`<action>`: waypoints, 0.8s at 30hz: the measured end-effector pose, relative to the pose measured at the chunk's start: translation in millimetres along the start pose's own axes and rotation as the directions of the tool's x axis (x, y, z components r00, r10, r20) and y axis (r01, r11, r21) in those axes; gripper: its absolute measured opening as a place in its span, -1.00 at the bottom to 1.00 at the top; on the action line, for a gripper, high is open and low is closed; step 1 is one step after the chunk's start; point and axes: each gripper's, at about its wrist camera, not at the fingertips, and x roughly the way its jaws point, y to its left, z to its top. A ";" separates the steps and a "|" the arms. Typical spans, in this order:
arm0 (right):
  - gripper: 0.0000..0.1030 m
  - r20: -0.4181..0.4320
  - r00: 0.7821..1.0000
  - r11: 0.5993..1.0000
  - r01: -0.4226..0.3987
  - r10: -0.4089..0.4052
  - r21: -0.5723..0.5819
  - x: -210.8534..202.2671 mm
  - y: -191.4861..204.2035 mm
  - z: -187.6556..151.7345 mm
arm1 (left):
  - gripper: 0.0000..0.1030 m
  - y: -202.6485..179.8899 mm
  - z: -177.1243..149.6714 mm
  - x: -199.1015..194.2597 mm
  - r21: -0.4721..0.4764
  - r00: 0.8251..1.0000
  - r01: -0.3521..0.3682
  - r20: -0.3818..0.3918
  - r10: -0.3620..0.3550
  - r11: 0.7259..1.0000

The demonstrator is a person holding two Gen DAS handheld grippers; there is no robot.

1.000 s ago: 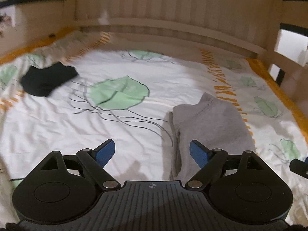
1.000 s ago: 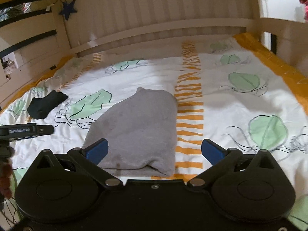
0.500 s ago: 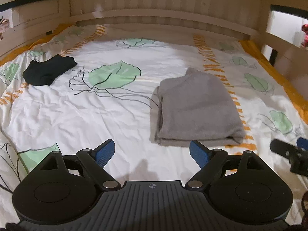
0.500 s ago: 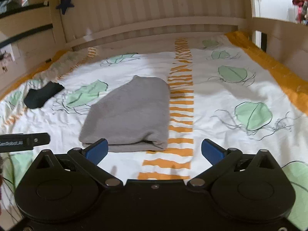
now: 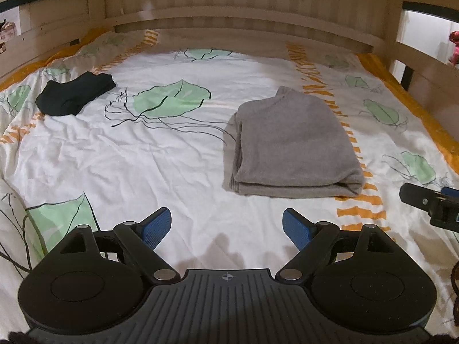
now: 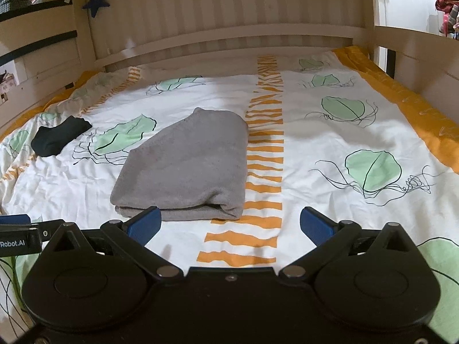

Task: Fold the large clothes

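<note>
**Inspector A:** Location of the folded grey knit garment (image 5: 292, 143)?

**Inspector B:** Flat on the white bedsheet with green leaf prints (image 5: 160, 177). In the left wrist view it sits right of centre. In the right wrist view (image 6: 189, 166) it sits left of centre, its near folded edge low in the frame.

**A:** Grippers?

**B:** The left gripper (image 5: 226, 225) has its blue pads spread wide with only sheet between them. The right gripper (image 6: 229, 223) is likewise spread and empty. Its left pad overlaps the garment's near edge in the picture, but I cannot tell whether it touches.

**A:** Which is nearer?

**B:** In my judgement the right. From the left gripper the garment lies ahead and to the right, clearly apart. Its long axis runs away from both grippers toward the wooden headboard (image 6: 223, 37).

**A:** Anything else?

**B:** A small black folded cloth (image 5: 76, 93) at upper left, well apart.
</note>
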 end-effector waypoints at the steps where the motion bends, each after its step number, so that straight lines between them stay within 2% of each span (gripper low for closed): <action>1: 0.99 0.001 1.000 1.000 0.000 0.000 -0.001 -0.3 0.1 -0.2 | 0.64 0.0 -0.5 -0.4 -0.001 1.000 0.002 -0.003 -0.002 1.000; 24: 0.99 -0.027 1.000 1.000 -0.001 0.001 0.006 3.5 -3.5 -1.9 | 0.64 -4.3 -5.6 3.4 0.003 0.999 0.017 -0.031 -0.017 1.000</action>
